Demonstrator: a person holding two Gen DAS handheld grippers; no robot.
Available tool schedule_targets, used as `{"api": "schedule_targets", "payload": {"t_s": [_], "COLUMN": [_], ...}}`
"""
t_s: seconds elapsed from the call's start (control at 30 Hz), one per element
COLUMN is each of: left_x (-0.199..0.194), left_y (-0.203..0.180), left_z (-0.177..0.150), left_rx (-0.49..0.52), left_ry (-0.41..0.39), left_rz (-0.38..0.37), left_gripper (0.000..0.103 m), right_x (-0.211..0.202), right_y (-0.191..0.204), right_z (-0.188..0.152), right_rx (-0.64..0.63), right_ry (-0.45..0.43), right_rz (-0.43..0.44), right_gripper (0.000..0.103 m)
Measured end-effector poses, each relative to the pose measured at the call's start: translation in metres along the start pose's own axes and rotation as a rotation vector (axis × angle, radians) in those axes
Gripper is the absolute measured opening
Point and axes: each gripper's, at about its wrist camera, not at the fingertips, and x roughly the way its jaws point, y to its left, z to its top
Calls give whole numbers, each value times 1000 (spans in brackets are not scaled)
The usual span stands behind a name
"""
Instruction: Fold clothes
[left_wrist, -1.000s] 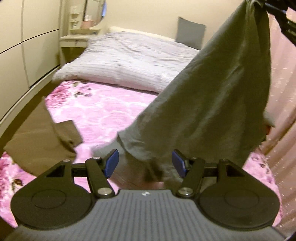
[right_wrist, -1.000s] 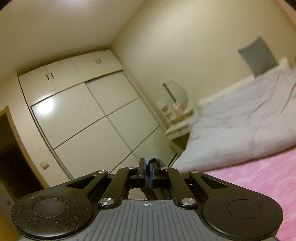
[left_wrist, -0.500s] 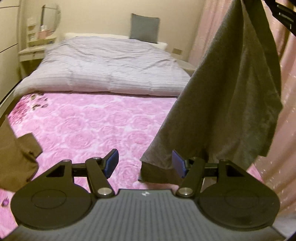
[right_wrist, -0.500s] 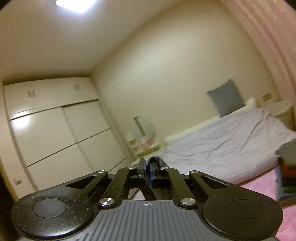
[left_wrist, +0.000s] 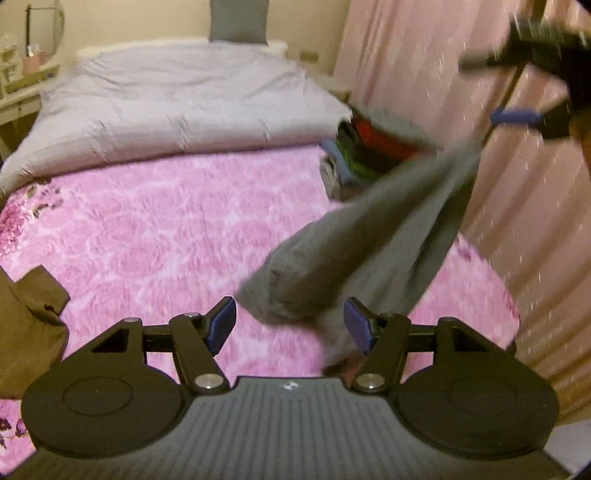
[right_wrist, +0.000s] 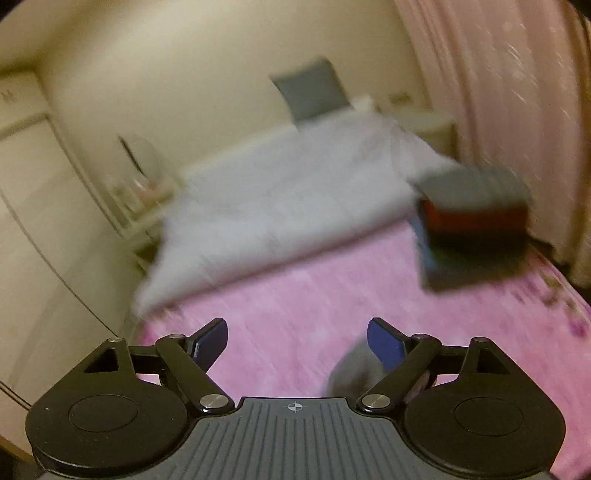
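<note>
Risk noted: grey garment (left_wrist: 373, 243) seen unclamped, left gripper (left_wrist: 290, 325) and right gripper (right_wrist: 295, 343) both spread apart; crumpled landing on pink blanket (left_wrist: 177, 229) judged likely

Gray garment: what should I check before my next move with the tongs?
1. Left tongs ready to grasp: ok, open, nothing clamped.
2. Right tongs holding cloth: not ok, open, nothing clamped.
3. Gray garment spread flat: not ok, bunched and slanting above the bed, motion-blurred.
4. Room to lay it on the pink bedspread: ok, a bare stretch shows mid-bed.
5. Garment apart from the stack of folded clothes: cannot tell, they overlap in the left wrist view.
6. Brown garment out of the way: ok, at the bed's left edge.
</note>
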Motion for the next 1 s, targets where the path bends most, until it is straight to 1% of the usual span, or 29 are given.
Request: {"api": "schedule_targets", "payload": {"t_s": [0.13, 0.3, 0.4, 0.53, 0.6, 0.73, 0.83, 1.0], "left_x": [11, 24, 32, 37, 40, 51, 61, 83], "left_y": [5, 5, -3, -22, -33, -55, -72, -106], "left_z": [-20, -44, -55, -54, -50, -43, -39, -33], "left_rx": [49, 124, 183, 234, 260, 291, 291, 277], "left_ry": [80, 157, 180, 192, 193, 192, 199, 221], "left_rz": [-7, -32, -40, -67, -78, -75, -61, -26], "left_gripper": [61, 61, 60, 60, 60, 60, 60, 59], "right_x": [3, -2, -5, -9, -6, -5, 0, 6], "right_y": [-22, -49, -65, -86, -91, -102, -116, -157], "right_z": [-60, -93, -113, -138, -145, -149, -145, -128], "right_rx": [12, 19, 23, 29, 35, 32, 21, 1], "right_ry": [120, 195, 240, 299, 321, 361, 381, 404], "right_rz": [-119, -210, -265, -333, -335, -310, -274, -234], "right_gripper": [86, 86, 86, 86, 86, 86, 86, 86]}}
